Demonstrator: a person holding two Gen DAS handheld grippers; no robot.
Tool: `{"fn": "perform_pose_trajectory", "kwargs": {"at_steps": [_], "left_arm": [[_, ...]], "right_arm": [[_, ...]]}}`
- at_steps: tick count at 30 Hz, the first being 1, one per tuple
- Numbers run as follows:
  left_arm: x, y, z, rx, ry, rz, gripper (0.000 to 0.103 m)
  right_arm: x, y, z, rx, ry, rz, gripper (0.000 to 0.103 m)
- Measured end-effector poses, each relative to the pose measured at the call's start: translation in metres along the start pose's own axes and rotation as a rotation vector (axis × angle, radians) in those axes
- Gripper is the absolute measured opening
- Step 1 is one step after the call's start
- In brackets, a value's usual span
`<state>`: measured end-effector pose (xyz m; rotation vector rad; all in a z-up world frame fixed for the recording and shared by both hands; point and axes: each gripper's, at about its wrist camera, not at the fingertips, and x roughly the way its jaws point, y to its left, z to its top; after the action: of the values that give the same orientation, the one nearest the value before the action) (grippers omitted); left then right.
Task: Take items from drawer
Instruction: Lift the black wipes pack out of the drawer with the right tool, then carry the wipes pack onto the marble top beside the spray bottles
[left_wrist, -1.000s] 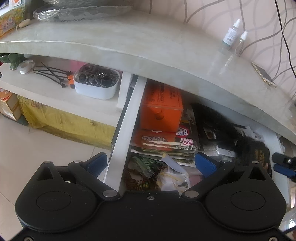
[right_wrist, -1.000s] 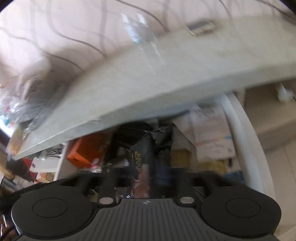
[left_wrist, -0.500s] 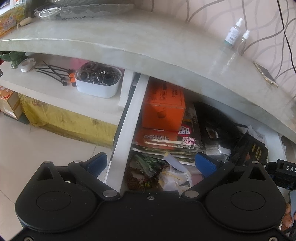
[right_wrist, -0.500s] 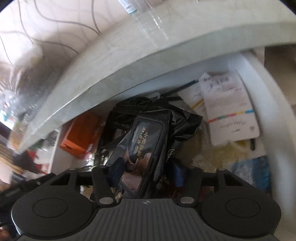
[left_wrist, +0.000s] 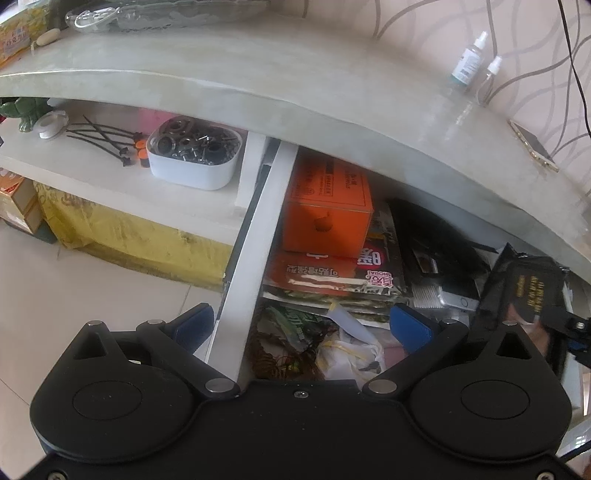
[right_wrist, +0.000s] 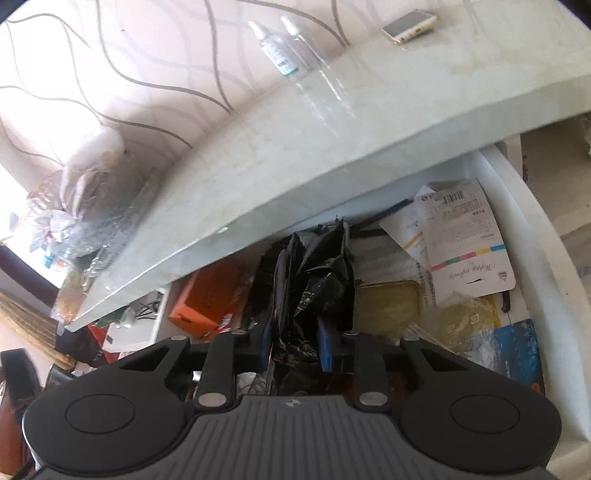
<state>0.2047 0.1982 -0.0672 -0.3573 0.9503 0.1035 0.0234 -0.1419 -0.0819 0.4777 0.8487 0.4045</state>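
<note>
The open white drawer (left_wrist: 255, 258) under the marble top is full of clutter. A black foil packet (right_wrist: 314, 284) stands crumpled between the blue pads of my right gripper (right_wrist: 295, 345), whose jaws are closing and pressing on it. In the left wrist view the same packet (left_wrist: 521, 291) is upright at the drawer's right end with the right gripper (left_wrist: 570, 326) on its lower part. My left gripper (left_wrist: 303, 325) hangs open over the drawer's near left corner, its fingers either side of the drawer's left wall, holding nothing. An orange box (left_wrist: 325, 210) lies at the back left.
The marble tabletop (left_wrist: 295, 74) overhangs the drawer's back, carrying two spray bottles (left_wrist: 469, 62) and a phone (left_wrist: 532, 144). Snack packets (left_wrist: 332, 273), papers (right_wrist: 465, 243) and a blue card (right_wrist: 517, 350) fill the drawer. A white tub of metal parts (left_wrist: 192, 155) sits on the left shelf.
The right gripper's jaws have narrowed onto the black packet, which now stands crumpled and more upright between them. The left gripper has stayed where it was.
</note>
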Motion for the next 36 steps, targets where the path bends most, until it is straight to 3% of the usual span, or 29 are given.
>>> {"fn": "perform_pose_trajectory", "kwargs": {"at_steps": [9, 12, 13, 15, 17, 20, 22, 25, 29, 33, 36], "left_arm": [[0.001, -0.001, 0.001, 0.002, -0.003, 0.001, 0.103], [0.001, -0.001, 0.001, 0.004, -0.004, -0.003, 0.103], [0.0, -0.002, 0.001, 0.007, -0.006, -0.004, 0.103], [-0.002, -0.002, 0.0, 0.01, -0.01, -0.006, 0.103], [-0.004, -0.002, 0.0, 0.01, -0.014, -0.007, 0.103], [-0.01, 0.002, 0.0, 0.006, -0.026, -0.003, 0.103], [-0.012, 0.005, 0.0, 0.001, -0.035, 0.008, 0.103], [-0.01, 0.01, 0.002, -0.017, -0.03, 0.019, 0.103], [-0.004, 0.004, 0.003, -0.003, -0.011, 0.003, 0.103], [-0.004, -0.004, 0.0, 0.037, -0.009, -0.009, 0.103], [-0.004, -0.004, 0.0, 0.032, -0.011, -0.005, 0.103]], "right_arm": [[-0.045, 0.02, 0.012, 0.02, -0.039, 0.082, 0.024], [-0.058, 0.028, 0.026, 0.018, -0.084, 0.13, 0.014], [-0.06, 0.03, 0.033, 0.015, -0.099, 0.142, 0.003], [-0.061, 0.03, 0.047, 0.002, -0.136, 0.157, 0.001], [-0.054, 0.03, 0.063, -0.057, -0.181, 0.102, 0.001], [-0.027, 0.018, 0.082, -0.088, -0.136, 0.059, 0.002], [-0.017, 0.015, 0.078, -0.115, -0.085, 0.051, 0.017], [-0.009, 0.017, 0.057, -0.217, -0.028, -0.013, 0.075], [0.012, 0.014, 0.032, -0.372, 0.071, -0.141, 0.082], [0.033, 0.025, 0.012, -0.492, 0.161, -0.184, 0.082], [0.04, 0.044, -0.007, -0.664, 0.146, -0.21, 0.101]]}}
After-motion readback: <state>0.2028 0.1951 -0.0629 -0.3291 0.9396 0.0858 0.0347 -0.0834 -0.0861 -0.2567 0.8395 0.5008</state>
